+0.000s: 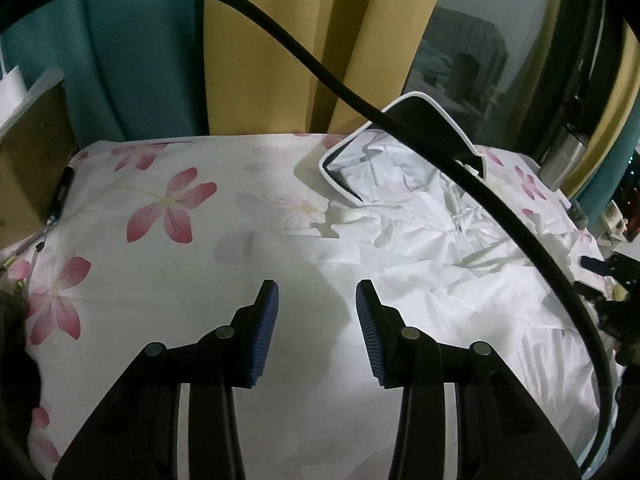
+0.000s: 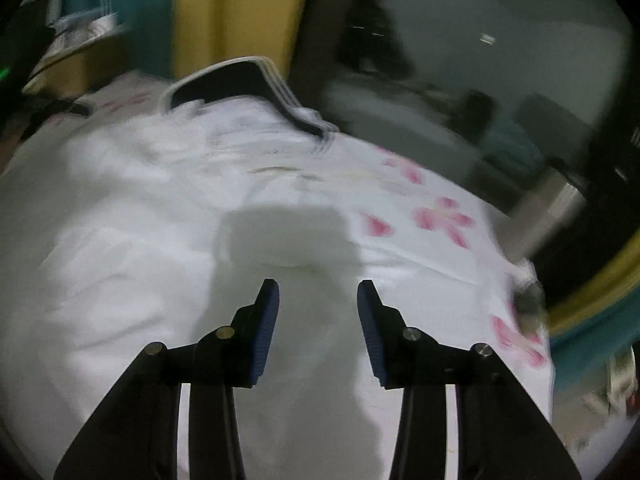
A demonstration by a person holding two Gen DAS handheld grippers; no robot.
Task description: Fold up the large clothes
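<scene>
While the right view blurs, left view alone shows a black cable (image 1: pixel 360 100), white garment (image 1: pixel 420 240) rumpled on the flowered bed (image 1: pixel 160 208), both jaws released, nothing between.

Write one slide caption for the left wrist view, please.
Open left tool above flowered bedsheet, crumpled white garment ahead.

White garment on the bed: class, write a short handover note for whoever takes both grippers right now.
Left gripper: open, empty, above the floral sheet.
Right gripper: open, empty, over the garment; that view is blurred.
Garment: white, crumpled on the sheet, its dark collar with white piping at the far end, by the curtains. A black cable crosses the left view.
Done: no neat fold shows.
Left: probably flatten it, then fold.
</scene>
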